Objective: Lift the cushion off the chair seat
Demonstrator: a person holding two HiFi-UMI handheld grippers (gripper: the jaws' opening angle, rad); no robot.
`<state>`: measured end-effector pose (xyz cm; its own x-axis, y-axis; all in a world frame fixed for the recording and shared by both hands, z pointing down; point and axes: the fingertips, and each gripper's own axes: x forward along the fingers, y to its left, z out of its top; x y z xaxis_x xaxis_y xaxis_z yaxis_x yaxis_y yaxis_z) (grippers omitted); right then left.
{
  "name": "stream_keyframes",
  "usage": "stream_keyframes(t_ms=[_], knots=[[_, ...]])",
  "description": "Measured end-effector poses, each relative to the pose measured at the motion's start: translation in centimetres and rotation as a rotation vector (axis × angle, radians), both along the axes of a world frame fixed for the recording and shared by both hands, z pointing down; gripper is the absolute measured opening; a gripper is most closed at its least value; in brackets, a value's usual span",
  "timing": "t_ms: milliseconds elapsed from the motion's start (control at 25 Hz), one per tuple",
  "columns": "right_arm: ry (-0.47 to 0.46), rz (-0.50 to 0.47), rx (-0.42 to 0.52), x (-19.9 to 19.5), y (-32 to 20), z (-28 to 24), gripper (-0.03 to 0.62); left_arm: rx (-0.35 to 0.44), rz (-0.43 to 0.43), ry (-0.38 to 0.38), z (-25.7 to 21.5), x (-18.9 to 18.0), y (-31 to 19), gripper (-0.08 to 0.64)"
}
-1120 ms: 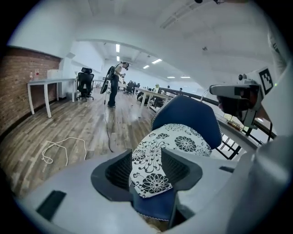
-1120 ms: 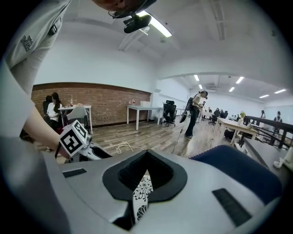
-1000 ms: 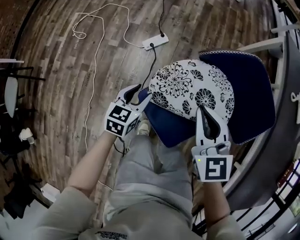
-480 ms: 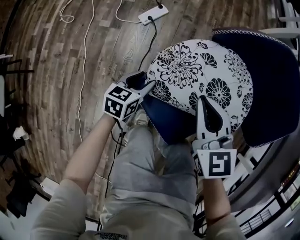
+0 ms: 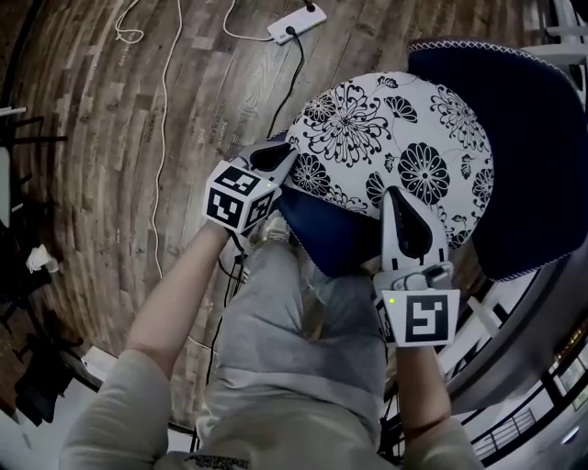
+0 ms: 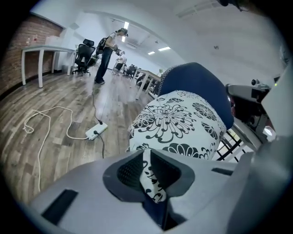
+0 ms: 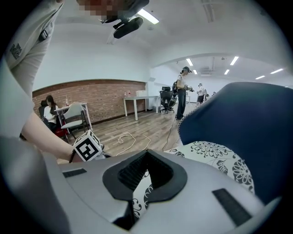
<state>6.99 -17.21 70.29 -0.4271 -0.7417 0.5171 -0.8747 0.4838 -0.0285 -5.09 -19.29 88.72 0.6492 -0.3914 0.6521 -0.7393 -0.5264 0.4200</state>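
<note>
A white cushion [image 5: 395, 138] with black flowers lies on the navy chair [image 5: 524, 165]. My left gripper [image 5: 285, 156] is at the cushion's left edge. Its jaws have just been closing and now pinch a fold of the flowered fabric, which shows between the pads in the left gripper view [image 6: 147, 157]. My right gripper [image 5: 397, 195] rests on the cushion's near edge. In the right gripper view [image 7: 146, 155] its tips meet, with a strip of the cushion [image 7: 215, 157] between the pads. The chair back [image 7: 242, 128] rises behind.
A white power strip [image 5: 297, 23] and a light cable [image 5: 161, 138] lie on the wood floor left of the chair. The person's legs [image 5: 294, 340] stand close against the seat's front. People [image 6: 110, 55] and desks stand far off in the room.
Both grippers have come down onto the cushion's edges. The left gripper's jaws, wide apart before, are now closed on the cushion's left edge.
</note>
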Motion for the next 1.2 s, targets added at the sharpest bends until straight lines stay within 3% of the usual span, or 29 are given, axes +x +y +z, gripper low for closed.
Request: stream_keyframes(t_ms=[120, 200, 320, 440, 520, 560, 640, 960, 1200], knots=[[0.003, -0.005, -0.01, 0.6, 0.7, 0.2, 0.003, -0.015, -0.07, -0.025, 0.6, -0.7, 0.2, 0.16], [0.0, -0.008, -0.024, 0.7, 0.8, 0.6, 0.003, -0.066, -0.093, -0.012, 1.5, -1.0, 0.5, 0.202], [-0.01, -0.001, -0.043, 0.7, 0.8, 1.1, 0.003, -0.204, -0.093, 0.065, 3.2, -0.5, 1.2, 0.212], [-0.022, 0.012, -0.057, 0.8, 0.9, 1.6, 0.003, -0.331, -0.039, 0.154, 4.2, 1.0, 2.3, 0.212], [-0.031, 0.024, -0.067, 1.0, 1.0, 2.1, 0.003, -0.38, -0.016, 0.186, 4.7, 1.6, 2.8, 0.209], [-0.036, 0.031, -0.072, 1.0, 1.0, 2.3, 0.003, -0.389, -0.02, 0.195, 4.9, 1.7, 2.8, 0.174], [-0.045, 0.044, -0.082, 1.2, 1.0, 2.5, 0.003, -0.378, -0.041, 0.209, 4.7, 1.5, 2.5, 0.036], [-0.087, 0.096, -0.116, 1.7, 1.6, 1.4, 0.003, -0.203, -0.001, 0.159, -1.6, 0.4, 2.0, 0.011], [-0.121, 0.113, -0.073, 2.0, 1.2, -5.3, 0.003, -0.004, 0.008, 0.132, -13.5, -0.4, 0.0, 0.009]])
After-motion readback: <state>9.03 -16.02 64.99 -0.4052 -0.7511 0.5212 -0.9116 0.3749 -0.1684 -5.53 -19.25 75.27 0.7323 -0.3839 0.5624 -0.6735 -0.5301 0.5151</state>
